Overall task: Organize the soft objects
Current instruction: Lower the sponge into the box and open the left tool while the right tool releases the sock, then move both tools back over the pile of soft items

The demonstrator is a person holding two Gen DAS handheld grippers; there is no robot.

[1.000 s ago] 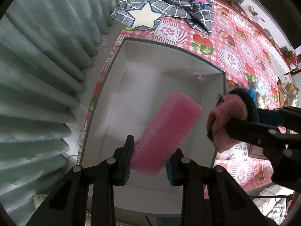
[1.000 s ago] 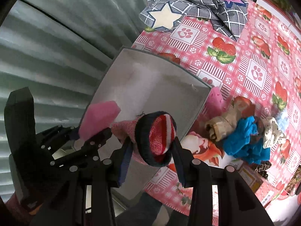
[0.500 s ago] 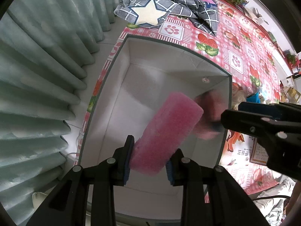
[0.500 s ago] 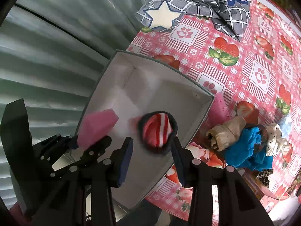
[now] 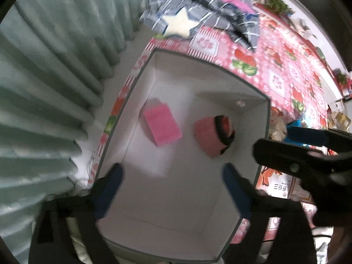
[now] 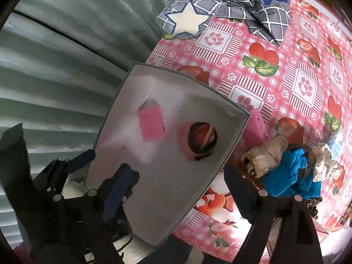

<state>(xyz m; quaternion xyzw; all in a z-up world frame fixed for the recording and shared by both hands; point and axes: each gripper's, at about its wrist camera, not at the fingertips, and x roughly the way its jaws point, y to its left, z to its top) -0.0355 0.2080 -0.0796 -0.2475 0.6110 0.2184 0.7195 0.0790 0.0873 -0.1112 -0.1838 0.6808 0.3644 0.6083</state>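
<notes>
Heaped on the desk [image 6: 286, 83], at the right middle of the right wrist view: beige roll [image 6: 265, 156], blue cloth [image 6: 290, 176] touching it on the lower right, spotted white piece [image 6: 323, 160] further right. Lies outside the white box [image 5: 253, 101], just beside its right wall, with a pink soft item [image 6: 256, 125] wedged between wall and heap. Long axis of the beige roll slanted, from lower left up to upper right.

Already inside the box, on its floor: pink sponge [image 5: 162, 124] at the centre left of the left wrist view, rolled sock [image 5: 214, 135] near it on the right, not touching, striped end turned toward the right wall.

Above the box floor, at the lower centre: right hand-held gripper [image 6: 178, 171], jaws opening, nothing pressed between the pads, its right finger just below the beige roll. Likewise the left hand-held gripper [image 5: 171, 171], jaws opening wide, empty, aimed down into the box with sponge and sock beyond its tips.

Judged from this: next pick most likely from the heap, and nearer to the right hand-held gripper, a short way to the right across the box wall. Probably calls for a turn of the wrist, since the roll's slant runs close to the line between the fingers. Left one screened from the heap by the other tool.

Further out: grey checked cloth [image 6: 220, 2] at the top edge, pale curtain [image 5: 44, 88] filling the left.
</notes>
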